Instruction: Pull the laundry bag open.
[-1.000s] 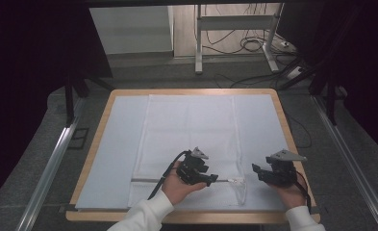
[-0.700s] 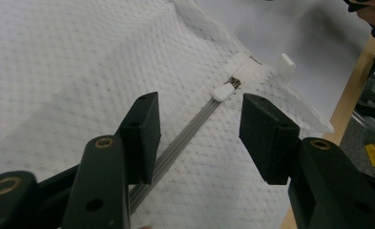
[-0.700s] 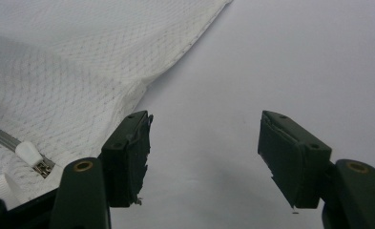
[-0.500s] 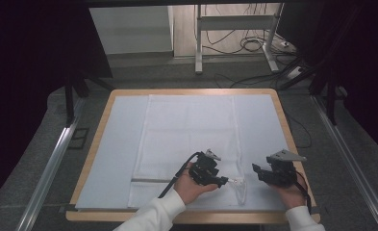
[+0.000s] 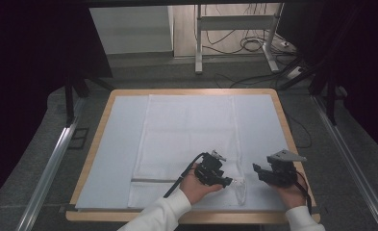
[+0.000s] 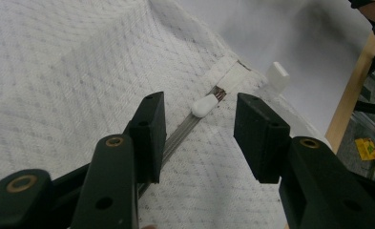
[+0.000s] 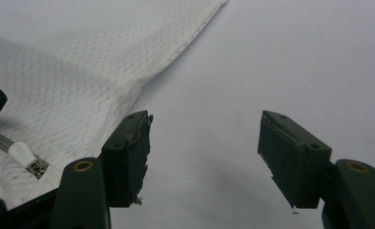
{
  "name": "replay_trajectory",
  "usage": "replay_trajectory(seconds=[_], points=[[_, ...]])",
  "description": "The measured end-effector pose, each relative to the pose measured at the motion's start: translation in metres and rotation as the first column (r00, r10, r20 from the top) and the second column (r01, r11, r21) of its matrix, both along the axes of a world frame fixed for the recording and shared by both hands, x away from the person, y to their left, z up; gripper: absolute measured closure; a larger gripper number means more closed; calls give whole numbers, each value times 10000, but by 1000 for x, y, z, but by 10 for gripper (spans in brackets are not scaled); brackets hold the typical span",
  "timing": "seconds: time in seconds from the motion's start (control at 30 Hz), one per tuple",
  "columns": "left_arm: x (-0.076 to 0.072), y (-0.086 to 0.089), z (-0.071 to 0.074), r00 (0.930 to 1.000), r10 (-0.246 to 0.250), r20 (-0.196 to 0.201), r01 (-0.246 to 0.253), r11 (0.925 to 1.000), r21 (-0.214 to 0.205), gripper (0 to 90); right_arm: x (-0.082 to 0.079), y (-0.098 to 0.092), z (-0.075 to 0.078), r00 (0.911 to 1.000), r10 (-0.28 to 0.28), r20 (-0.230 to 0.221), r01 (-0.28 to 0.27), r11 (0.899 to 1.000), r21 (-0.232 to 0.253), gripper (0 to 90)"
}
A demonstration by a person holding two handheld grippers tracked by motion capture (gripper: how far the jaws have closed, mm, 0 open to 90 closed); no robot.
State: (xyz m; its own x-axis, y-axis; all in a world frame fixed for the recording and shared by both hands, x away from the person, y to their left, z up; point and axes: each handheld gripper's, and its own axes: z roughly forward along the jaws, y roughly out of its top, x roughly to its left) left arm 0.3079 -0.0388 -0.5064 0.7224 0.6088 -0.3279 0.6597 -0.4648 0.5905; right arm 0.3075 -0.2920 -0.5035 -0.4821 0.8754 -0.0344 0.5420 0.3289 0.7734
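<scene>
A white mesh bag (image 5: 186, 134) lies flat on the white-covered table, with a grey zipper (image 5: 153, 180) along its near edge. My left gripper (image 5: 229, 182) is low over the zipper's right end. In the left gripper view its jaws (image 6: 199, 131) stand open astride the zipper track (image 6: 180, 133), and they have just been closing. The white zipper pull (image 6: 204, 106) lies just past the fingertips, untouched. My right gripper (image 5: 256, 169) hovers open to the right of the bag, over bare table cover (image 7: 204, 152). It also sees the pull (image 7: 22, 153) and the mesh (image 7: 80, 62).
A small white block (image 6: 277, 75) lies just beyond the zipper's end. The wooden table rim (image 5: 100, 139) frames the white cover. Metal rails (image 5: 52, 163) run along both sides on the floor, and a desk frame with cables (image 5: 234, 43) stands behind the table.
My left hand has slid to the right along the zipper toward the bag's right end, and its jaws have narrowed. The right hand has stayed put.
</scene>
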Motion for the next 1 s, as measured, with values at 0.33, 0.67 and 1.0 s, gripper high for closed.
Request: replay_trajectory(seconds=[0.33,0.67,1.0], points=[[0,-7,-2,9999,-63,-88,64,10000,44,552,0,-1,0,9999,-105,58,105,9999,-20,341],[1,-16,-6,9990,-144,-412,140,9999,-83,568,-1,1,1,9999,-35,102,36,10000,-62,341],[6,-20,-9,9985,-37,-550,34,10000,-62,618,-1,-1,1,9998,-53,170,54,9999,-97,341]])
